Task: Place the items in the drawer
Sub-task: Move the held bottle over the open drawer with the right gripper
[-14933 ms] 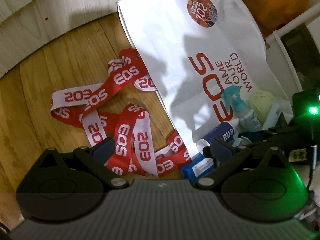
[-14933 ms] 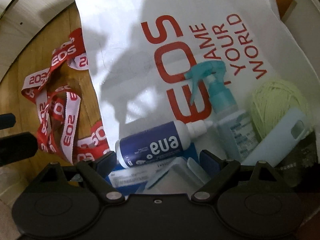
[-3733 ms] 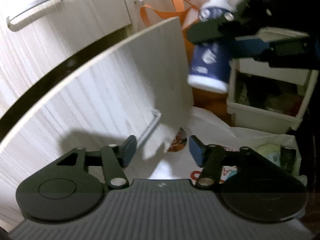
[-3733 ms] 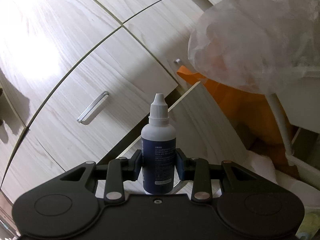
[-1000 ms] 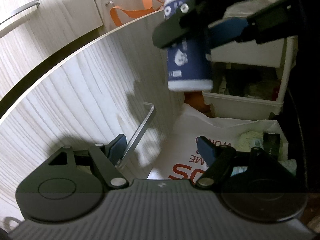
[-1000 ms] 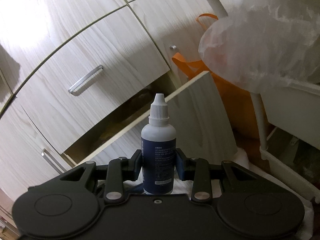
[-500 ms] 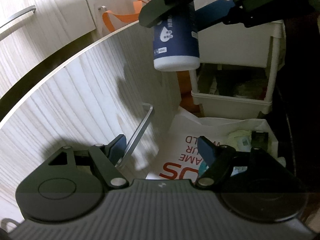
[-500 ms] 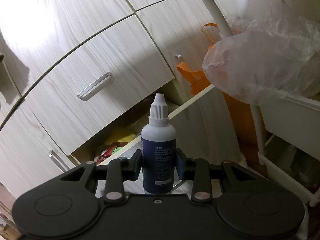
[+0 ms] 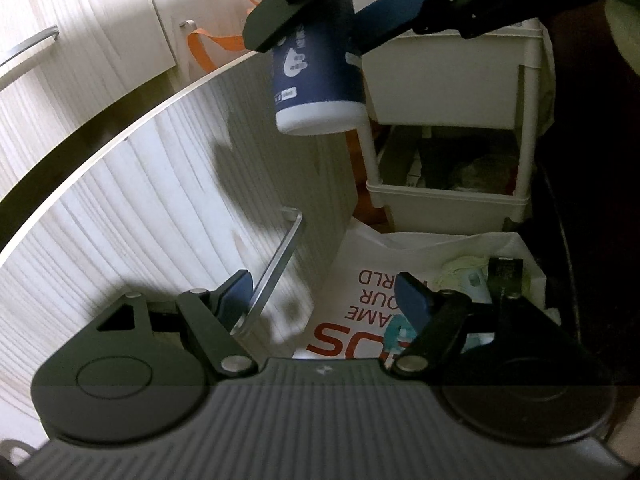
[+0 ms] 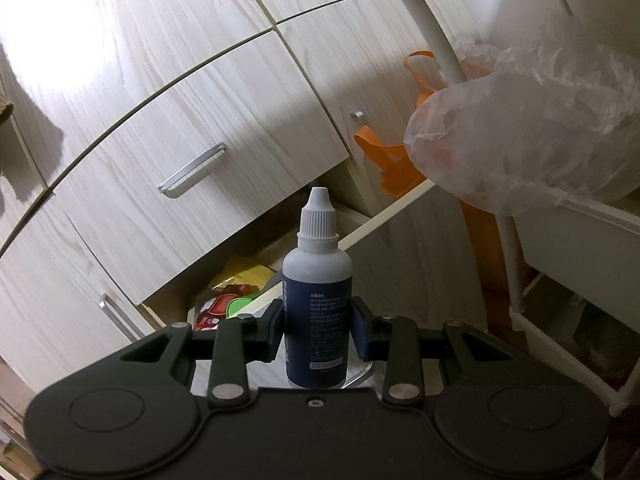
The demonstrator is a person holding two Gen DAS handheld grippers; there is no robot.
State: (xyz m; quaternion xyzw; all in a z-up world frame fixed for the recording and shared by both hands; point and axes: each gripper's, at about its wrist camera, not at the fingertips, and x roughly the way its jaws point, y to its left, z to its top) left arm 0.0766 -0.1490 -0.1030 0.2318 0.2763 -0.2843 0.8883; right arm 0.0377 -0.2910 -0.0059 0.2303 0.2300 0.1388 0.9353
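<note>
2 things had changed over the last few seconds: the drawer stood further out from the cabinet, and its inside had come into the right wrist view. A second before, only a dark slot showed behind the front panel; now colourful packets could be seen lying in the opened drawer, a yellow one behind a red one. My reading is that the opening step was about done and the way in for the bottle was clear enough.

The left gripper sat with its jaws partly apart and pinching nothing. Its left pad lay just beside the drawer handle, seemingly hooked behind it rather than squeezing it, though I could not tell for certain whether they touched. It hardly shifted in that last second, so the pull seemed finished.

The right gripper was clamped on the dropper bottle, 1 pad on each side of the dark blue label, low on the body. The bottle hung in the air above and a little in front of the drawer's front panel, as the left wrist view showed, not yet over the opening.

The bottle's long axis ran nearly upright in the right wrist view, crosswise to the pads, with the white ribbed cap and nozzle pointing up and the flat base down. In the left wrist view the base showed tilted slightly toward the camera. To lie among the packets it would likely need lowering past the panel's top edge first.

On the floor beside the drawer lay the white bag with more items waiting on it.
</note>
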